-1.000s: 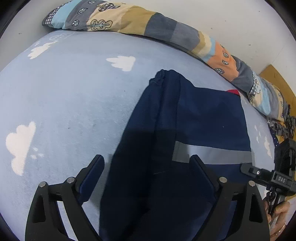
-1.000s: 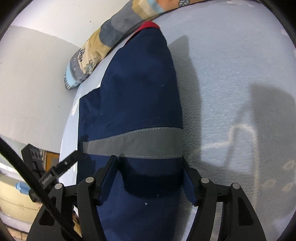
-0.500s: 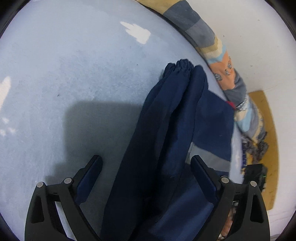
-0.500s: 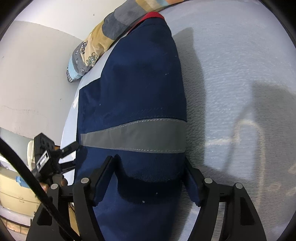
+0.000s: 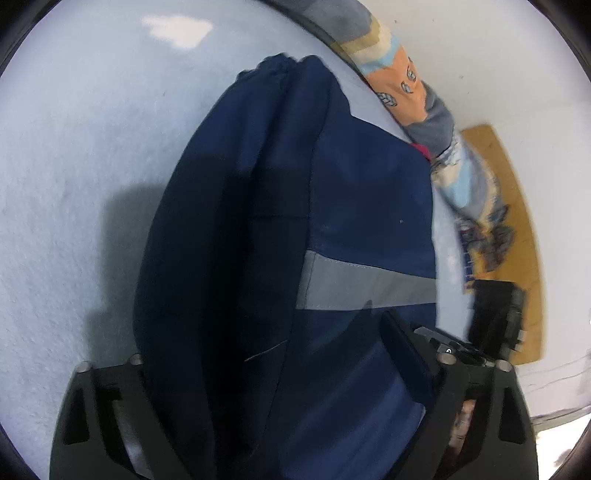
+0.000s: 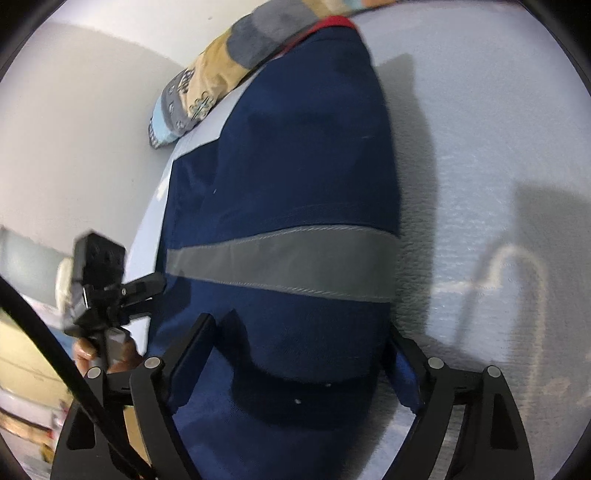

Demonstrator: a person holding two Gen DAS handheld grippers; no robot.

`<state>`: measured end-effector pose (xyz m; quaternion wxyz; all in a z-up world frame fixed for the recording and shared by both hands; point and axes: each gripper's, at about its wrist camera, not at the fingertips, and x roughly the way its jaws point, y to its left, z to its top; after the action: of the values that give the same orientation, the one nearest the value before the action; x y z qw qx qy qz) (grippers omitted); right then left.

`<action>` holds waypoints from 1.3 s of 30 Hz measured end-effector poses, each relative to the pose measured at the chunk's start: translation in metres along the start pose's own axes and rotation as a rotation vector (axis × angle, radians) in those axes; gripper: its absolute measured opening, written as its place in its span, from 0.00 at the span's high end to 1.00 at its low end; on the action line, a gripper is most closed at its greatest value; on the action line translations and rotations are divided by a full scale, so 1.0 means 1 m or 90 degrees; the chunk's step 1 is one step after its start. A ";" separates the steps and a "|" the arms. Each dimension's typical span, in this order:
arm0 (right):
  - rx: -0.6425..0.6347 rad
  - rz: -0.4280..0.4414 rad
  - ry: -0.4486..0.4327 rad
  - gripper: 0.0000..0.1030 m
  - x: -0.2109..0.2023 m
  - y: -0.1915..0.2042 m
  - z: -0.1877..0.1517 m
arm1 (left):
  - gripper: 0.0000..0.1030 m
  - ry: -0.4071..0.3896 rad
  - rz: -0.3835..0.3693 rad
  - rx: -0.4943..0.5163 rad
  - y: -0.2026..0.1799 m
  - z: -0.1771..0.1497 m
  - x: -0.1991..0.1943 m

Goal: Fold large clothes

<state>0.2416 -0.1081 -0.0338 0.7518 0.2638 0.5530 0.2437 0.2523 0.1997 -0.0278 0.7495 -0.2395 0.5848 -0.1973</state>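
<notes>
A navy jacket (image 5: 362,206) with a grey reflective stripe (image 5: 362,284) lies folded lengthwise on the pale blue bed sheet (image 5: 74,184). My left gripper (image 5: 266,332) is low over its near end with its jaws closing. Thick dark folds bulge up between them and hide the left finger; the right finger (image 5: 402,343) lies against the cloth. In the right wrist view the jacket (image 6: 303,155) has its hem between the fingers of my right gripper (image 6: 295,369), whose jaws are opening and stand beside the cloth. The left gripper (image 6: 107,291) shows there at the jacket's left edge.
A patchwork quilt roll (image 5: 402,81) (image 6: 229,55) lies along the white wall (image 6: 74,129) behind the jacket's red collar (image 6: 332,22). A wooden board (image 5: 517,240) shows past the bed's edge. White cloud prints (image 5: 177,27) mark the sheet, which stretches wide beside the jacket.
The left gripper tipped down and sank onto the jacket; its jaws narrowed and cloth now covers its left finger. The right gripper's jaws widened around the hem.
</notes>
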 end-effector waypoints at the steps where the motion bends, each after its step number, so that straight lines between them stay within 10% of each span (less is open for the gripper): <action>1: -0.015 -0.024 -0.005 0.25 0.000 0.005 -0.001 | 0.41 -0.001 0.024 0.001 -0.002 0.000 0.001; 9: -0.038 -0.057 -0.041 0.51 -0.019 0.017 -0.001 | 0.73 -0.048 0.104 0.053 -0.022 -0.011 -0.021; 39: -0.095 -0.143 -0.131 0.56 -0.171 -0.013 -0.056 | 0.84 -0.015 0.036 0.203 -0.166 -0.089 0.025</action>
<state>0.1428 -0.2231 0.0641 0.8443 0.1673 0.4796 0.1706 0.1691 0.0398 0.0322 0.7902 -0.1028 0.5436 -0.2635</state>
